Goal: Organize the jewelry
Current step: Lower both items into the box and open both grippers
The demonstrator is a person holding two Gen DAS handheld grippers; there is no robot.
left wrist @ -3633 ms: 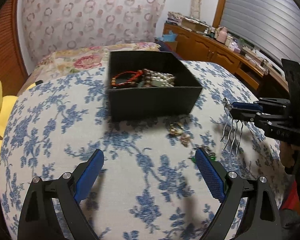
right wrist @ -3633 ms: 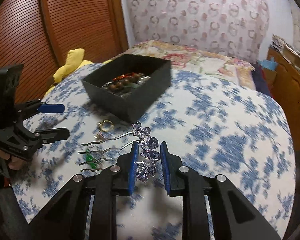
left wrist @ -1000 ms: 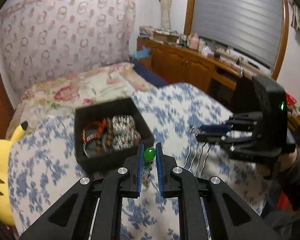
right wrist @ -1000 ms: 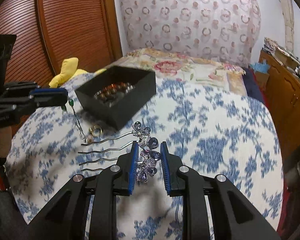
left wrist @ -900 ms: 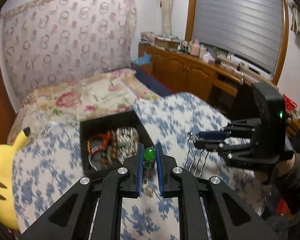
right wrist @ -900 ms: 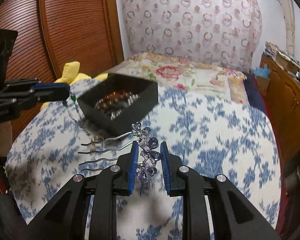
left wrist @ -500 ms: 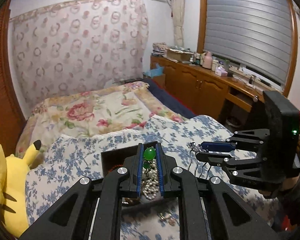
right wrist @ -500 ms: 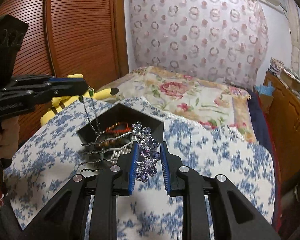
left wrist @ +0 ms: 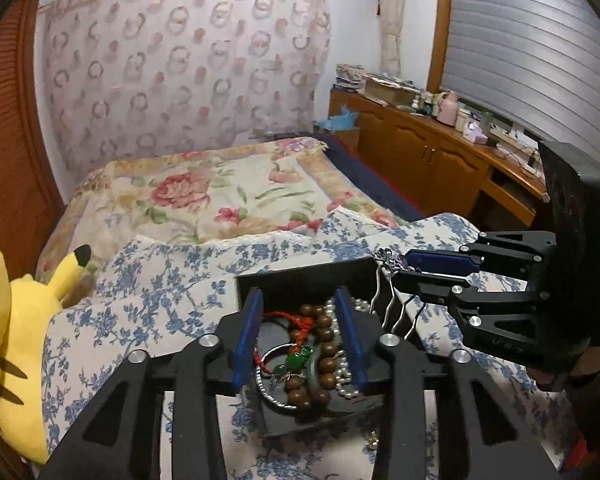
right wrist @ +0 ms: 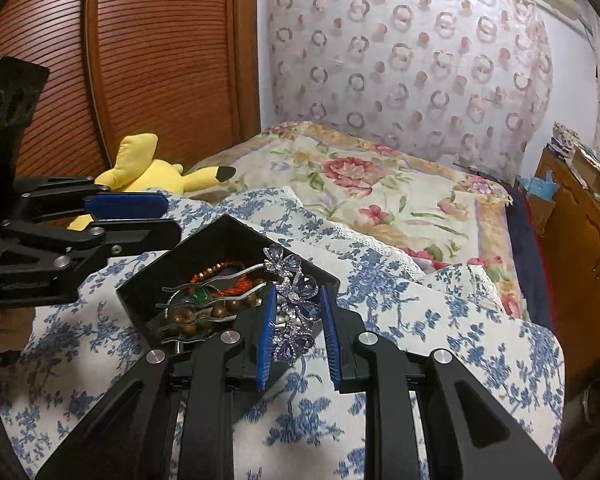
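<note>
Left gripper point(left wrist: 300, 336) jaws opening above the black box point(left wrist: 256, 284), nothing between them, green pendant point(left wrist: 294, 362) apparently lying among beads inside, right gripper point(right wrist: 298, 332) jaws pinching the purple hair comb point(right wrist: 294, 300) over the box, its prongs pointing left across it

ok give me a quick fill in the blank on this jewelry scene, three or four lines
1. The right hand-held gripper is shut on a purple-flowered hair ____.
2. The black jewelry box sits on a bedspread printed with ____ flowers.
3. The green pendant lies ____ the box, between the opening jaws of the left hand-held gripper, free of its pads.
4. The yellow plush toy has a ____-tipped ear.

Missing words: comb; blue; inside; black
</note>
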